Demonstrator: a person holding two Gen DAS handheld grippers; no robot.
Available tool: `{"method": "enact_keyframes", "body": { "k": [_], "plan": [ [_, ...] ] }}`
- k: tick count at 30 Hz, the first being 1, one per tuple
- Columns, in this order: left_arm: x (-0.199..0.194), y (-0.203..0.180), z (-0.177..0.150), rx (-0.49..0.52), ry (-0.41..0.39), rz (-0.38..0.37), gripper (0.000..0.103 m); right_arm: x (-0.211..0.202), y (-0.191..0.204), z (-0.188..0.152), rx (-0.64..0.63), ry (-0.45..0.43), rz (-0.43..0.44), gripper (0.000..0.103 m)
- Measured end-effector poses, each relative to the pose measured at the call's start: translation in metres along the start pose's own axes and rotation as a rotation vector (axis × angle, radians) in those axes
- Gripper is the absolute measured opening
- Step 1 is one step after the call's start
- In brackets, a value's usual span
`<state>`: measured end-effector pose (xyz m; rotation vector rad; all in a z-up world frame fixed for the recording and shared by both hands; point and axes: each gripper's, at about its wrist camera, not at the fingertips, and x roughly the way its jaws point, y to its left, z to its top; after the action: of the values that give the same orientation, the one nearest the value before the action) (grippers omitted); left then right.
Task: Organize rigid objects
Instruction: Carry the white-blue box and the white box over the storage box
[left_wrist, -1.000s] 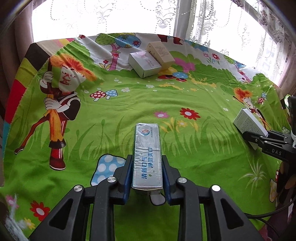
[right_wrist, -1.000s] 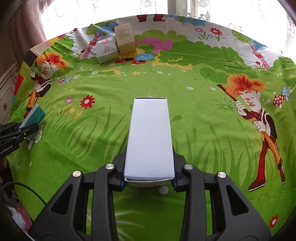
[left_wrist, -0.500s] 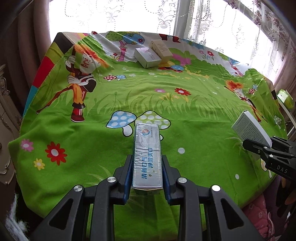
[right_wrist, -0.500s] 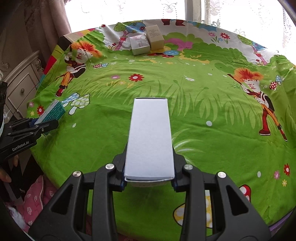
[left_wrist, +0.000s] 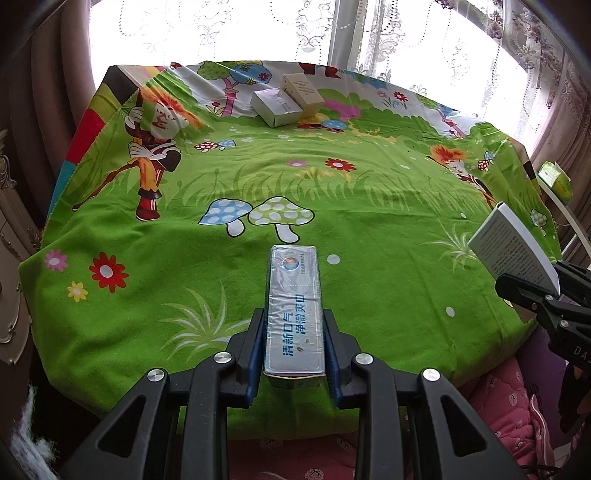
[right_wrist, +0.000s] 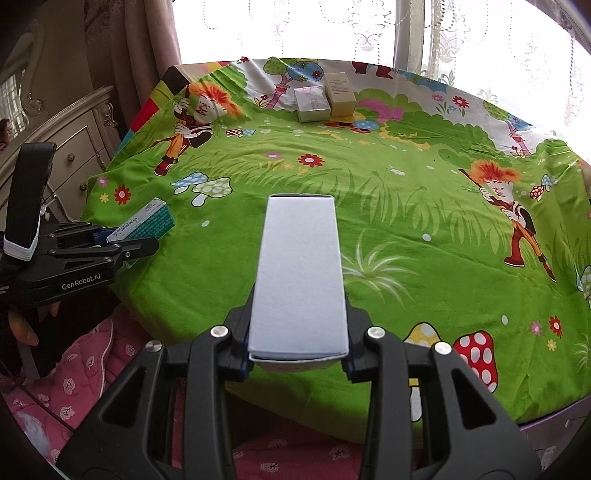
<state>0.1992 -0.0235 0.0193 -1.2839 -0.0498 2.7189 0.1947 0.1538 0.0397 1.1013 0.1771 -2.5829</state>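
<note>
My left gripper (left_wrist: 294, 354) is shut on a long silver box with blue Chinese print (left_wrist: 294, 306), held above the near edge of the table. From the right wrist view the same box shows teal sides (right_wrist: 146, 223) in the left gripper (right_wrist: 122, 245). My right gripper (right_wrist: 297, 354) is shut on a plain white box (right_wrist: 300, 273), also above the near edge; it shows at the right of the left wrist view (left_wrist: 511, 247). Two small boxes lie side by side at the far end: a white-pink one (left_wrist: 275, 106) and a cream one (left_wrist: 302, 92).
The table is covered by a green cartoon-print cloth (left_wrist: 369, 206). A window with lace curtains (left_wrist: 332, 33) is behind it. A cream dresser (right_wrist: 70, 147) stands to the left. Pink quilted fabric (right_wrist: 85, 369) lies below the near edge. A green packet (left_wrist: 554, 179) sits off the right side.
Both grippers have pulled back from over the table toward its near edge, each still holding its box. More of the table, the dresser and the pink fabric has come into view.
</note>
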Motion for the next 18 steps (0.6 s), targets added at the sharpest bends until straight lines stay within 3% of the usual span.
{"method": "enact_keyframes", "body": {
  "k": [18],
  "plan": [
    [-0.035,-0.073,-0.002,0.176,-0.034,-0.069,0.030,-0.071,-0.041,-0.045,0.097,-0.057,-0.091,0.040]
  ]
}}
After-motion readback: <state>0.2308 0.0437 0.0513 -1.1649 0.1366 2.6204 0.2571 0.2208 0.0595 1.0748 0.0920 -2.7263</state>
